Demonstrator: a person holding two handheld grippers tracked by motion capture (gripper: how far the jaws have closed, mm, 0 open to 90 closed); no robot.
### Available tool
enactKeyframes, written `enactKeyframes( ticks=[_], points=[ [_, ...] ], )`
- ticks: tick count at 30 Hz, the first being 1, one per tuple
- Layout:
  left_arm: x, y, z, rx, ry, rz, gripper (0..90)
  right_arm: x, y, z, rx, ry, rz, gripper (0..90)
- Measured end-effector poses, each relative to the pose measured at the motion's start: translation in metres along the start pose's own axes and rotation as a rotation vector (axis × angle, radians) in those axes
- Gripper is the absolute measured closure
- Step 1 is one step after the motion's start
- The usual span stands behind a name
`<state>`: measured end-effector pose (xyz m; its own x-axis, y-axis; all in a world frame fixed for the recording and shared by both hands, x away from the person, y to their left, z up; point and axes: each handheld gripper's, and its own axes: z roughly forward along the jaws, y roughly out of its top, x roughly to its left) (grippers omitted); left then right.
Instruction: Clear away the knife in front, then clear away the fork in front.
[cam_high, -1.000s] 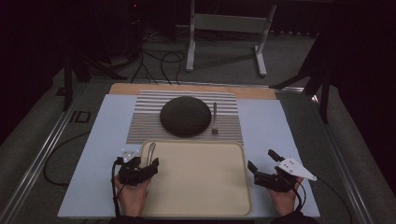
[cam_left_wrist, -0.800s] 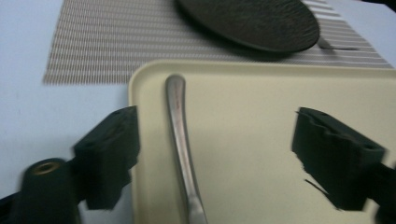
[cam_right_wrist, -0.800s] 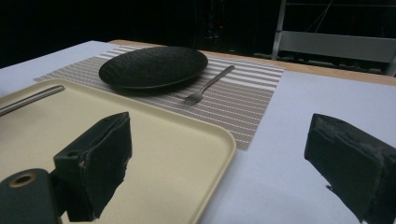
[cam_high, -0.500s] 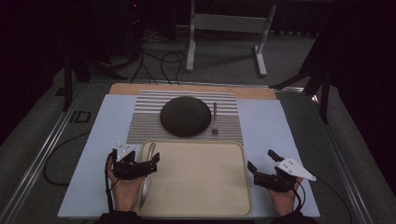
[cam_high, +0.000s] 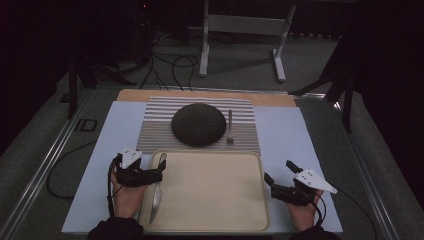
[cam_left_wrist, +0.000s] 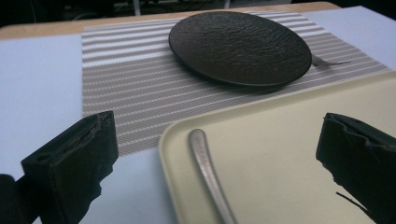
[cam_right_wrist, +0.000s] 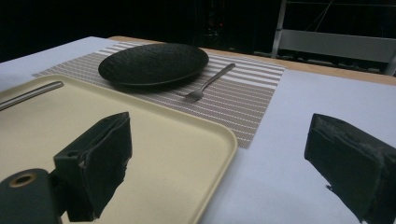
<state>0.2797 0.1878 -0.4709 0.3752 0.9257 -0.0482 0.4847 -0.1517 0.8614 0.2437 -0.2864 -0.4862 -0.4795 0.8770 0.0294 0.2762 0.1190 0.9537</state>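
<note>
The cream tray (cam_high: 210, 192) sits at the near edge of the desk (cam_high: 107, 165), and it carries one thing: a single metal knife (cam_high: 157, 192) lying along its left rim, handle end (cam_left_wrist: 198, 140) pointing away toward the placemat. The rest of the tray is bare.

Left tongs (cam_high: 152, 176) hang over that left rim, right above the knife, and the jaws have just been opening; they now stand wide apart, released, with the knife lying below and between them in the left gripper view, neither pad touching it. The left hand (cam_high: 125, 197) sits just off the tray's left edge.

Right tongs (cam_high: 272, 184) are over at the tray's right edge, jaws spread wide too, gripping nothing; one jaw is above the tray's corner, the other above the pale desk cover in the right gripper view.

Behind the tray: one striped placemat (cam_high: 155, 125), touching or just beside the tray's far rim. On it, one dark textured plate (cam_high: 198, 124), nothing on it. Just beside the plate on its right, one fork (cam_high: 230, 126), lying on the mat, tines toward the tray.

Count: one tray, one knife, one plate, one fork, one placemat, two tongs.
</note>
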Motion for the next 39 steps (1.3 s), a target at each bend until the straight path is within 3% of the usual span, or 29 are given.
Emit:
enactKeyframes(
  ticks=[3,7,13,17,24,29,36,39],
  points=[
    [0.006,0.002,0.000,-0.019,0.001,0.019,0.0,0.000,0.000,0.000,0.004,-0.002,0.004,7.5],
    [0.014,0.002,0.005,-0.001,0.027,0.056,0.0,0.000,0.000,0.000,0.006,-0.005,-0.001,7.6],
    [0.026,0.000,0.001,-0.044,0.031,0.037,0.0,0.000,0.000,0.001,0.010,-0.011,-0.004,7.6],
    [0.032,-0.002,-0.003,-0.058,0.042,0.004,0.0,0.000,0.000,0.001,0.013,-0.010,-0.005,7.5],
    [0.036,-0.003,-0.008,-0.089,0.033,0.007,0.0,0.002,0.001,0.003,0.033,0.006,0.007,7.2],
    [0.042,-0.004,-0.011,-0.104,0.032,-0.017,0.0,0.002,0.004,0.009,0.052,0.018,0.022,7.2],
    [0.046,-0.006,-0.009,-0.073,0.046,-0.034,0.0,0.004,0.017,0.016,0.073,0.033,0.018,7.3],
    [0.047,-0.007,-0.013,-0.082,0.049,-0.043,0.0,0.006,0.023,0.020,0.092,0.044,0.026,7.3]
  ],
)
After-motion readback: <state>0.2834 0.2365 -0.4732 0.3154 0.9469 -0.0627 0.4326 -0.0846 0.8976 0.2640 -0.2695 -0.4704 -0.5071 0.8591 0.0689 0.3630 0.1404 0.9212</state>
